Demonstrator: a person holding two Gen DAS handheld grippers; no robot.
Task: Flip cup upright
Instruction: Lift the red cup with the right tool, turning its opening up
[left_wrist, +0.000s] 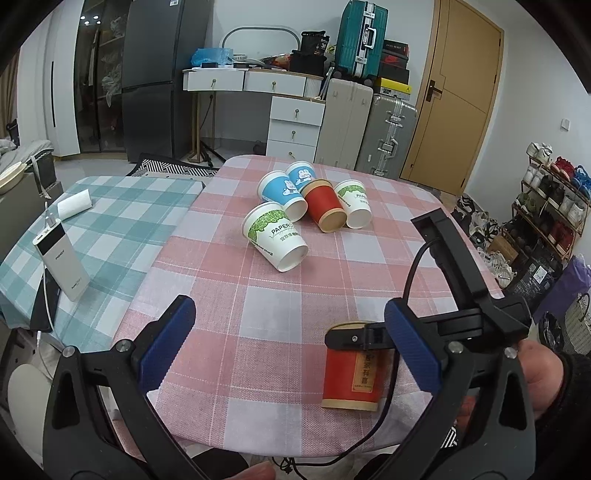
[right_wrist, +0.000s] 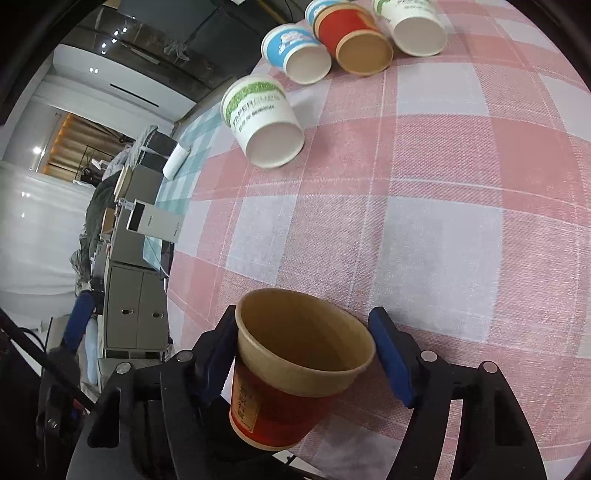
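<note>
While the right gripper (right_wrist: 303, 354) straddles the red paper cup with kraft-brown rim and lining (right_wrist: 291, 369), the key relation is that the cup sits right between its two blue-padded fingers (right_wrist: 391, 362), mouth pointing up and toward the camera, base down near the pink-and-white checked cloth surface (right_wrist: 443, 221). Left pad looks pressed against the cup wall under the rim; right pad sits just beside the rim, contact there hard to confirm, so grip reads as closed on the cup or about to let go, can't tell which. From the left wrist view the same cup (left_wrist: 351, 373) stands near the front edge of the surface, long axis close to vertical, slightly tilted, with the right gripper's black finger laid across its upper rim. Whether the base is fully on the cloth can't be told.

Left gripper (left_wrist: 291, 343) hangs with fingers spread wide, nothing between them, cup off toward its right pad. Right hand is clearly nearer, it owns this cup.

Five more paper cups lie on their sides farther back in a cluster: a white cup with green leaf print (left_wrist: 275, 236) in front, two blue-and-white ones, one red, another white-green. Judgement: this cup is nearly upright, next step likely release, then one of the lying cups. Risk: tipping on release if tilted.
</note>
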